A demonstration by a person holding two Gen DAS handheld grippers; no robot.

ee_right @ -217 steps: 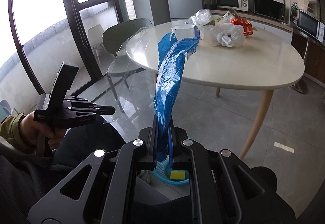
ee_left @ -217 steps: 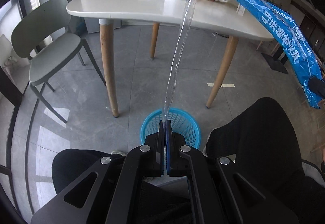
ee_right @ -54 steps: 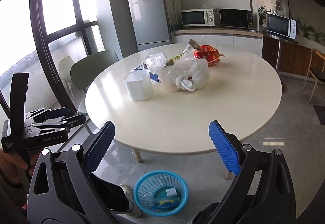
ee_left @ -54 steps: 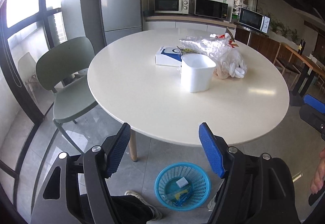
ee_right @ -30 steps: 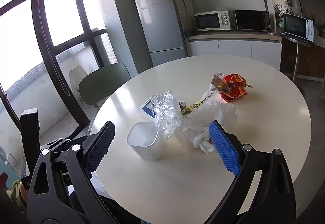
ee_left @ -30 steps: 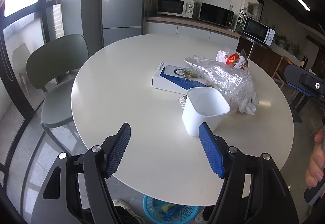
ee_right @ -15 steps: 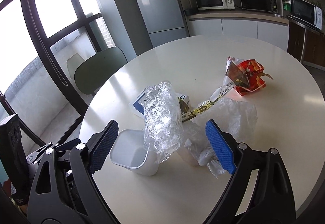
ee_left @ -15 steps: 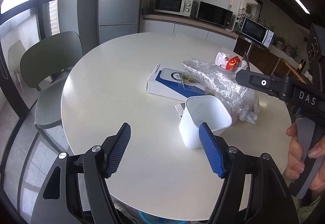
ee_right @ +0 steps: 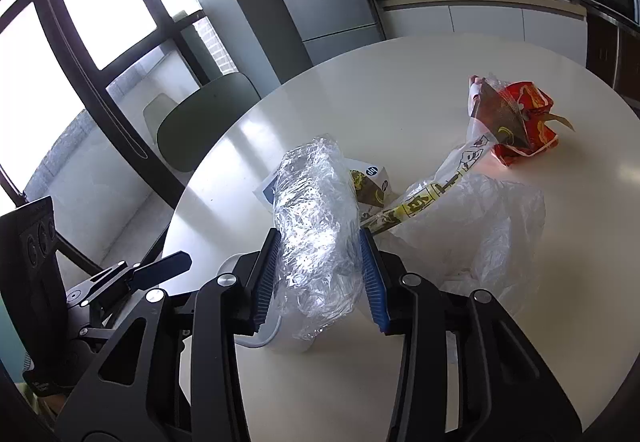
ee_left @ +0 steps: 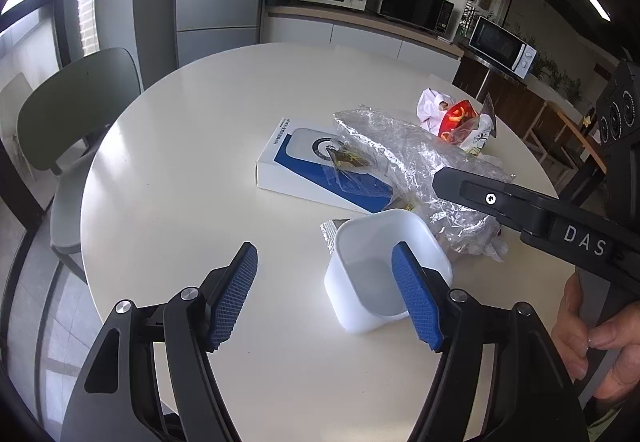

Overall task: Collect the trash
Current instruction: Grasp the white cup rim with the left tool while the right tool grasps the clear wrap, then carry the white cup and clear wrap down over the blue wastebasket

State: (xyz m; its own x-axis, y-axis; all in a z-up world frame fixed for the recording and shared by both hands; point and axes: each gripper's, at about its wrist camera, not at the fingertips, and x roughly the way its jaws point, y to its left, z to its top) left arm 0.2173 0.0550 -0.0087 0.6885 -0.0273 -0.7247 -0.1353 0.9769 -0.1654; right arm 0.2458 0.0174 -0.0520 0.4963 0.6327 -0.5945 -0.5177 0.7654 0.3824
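Observation:
Trash lies on a round white table point(ee_left: 192, 161). In the right wrist view my right gripper point(ee_right: 317, 238) is closing, its blue pads against both sides of a crinkled clear plastic bag point(ee_right: 316, 201). Behind it lie a yellow-printed wrapper point(ee_right: 432, 197), a red snack wrapper point(ee_right: 524, 121) and a thin white plastic bag point(ee_right: 492, 222). My left gripper point(ee_left: 324, 248) hovers open over the table edge, nothing between its pads. A white cup point(ee_left: 384, 270) stands just past its right finger. A blue and white box point(ee_left: 304, 161) lies beyond.
A green chair point(ee_left: 72, 101) stands at the table's left. A fridge and microwaves line the back counter. A person's hand point(ee_left: 592, 342) holds the right gripper's handle at the lower right. A small foil wrapper point(ee_left: 330, 234) lies beside the cup.
The right gripper moved in over the crinkled bag and its jaws came together from wide open onto it. The left gripper drifted closer to the white cup, jaws unchanged.

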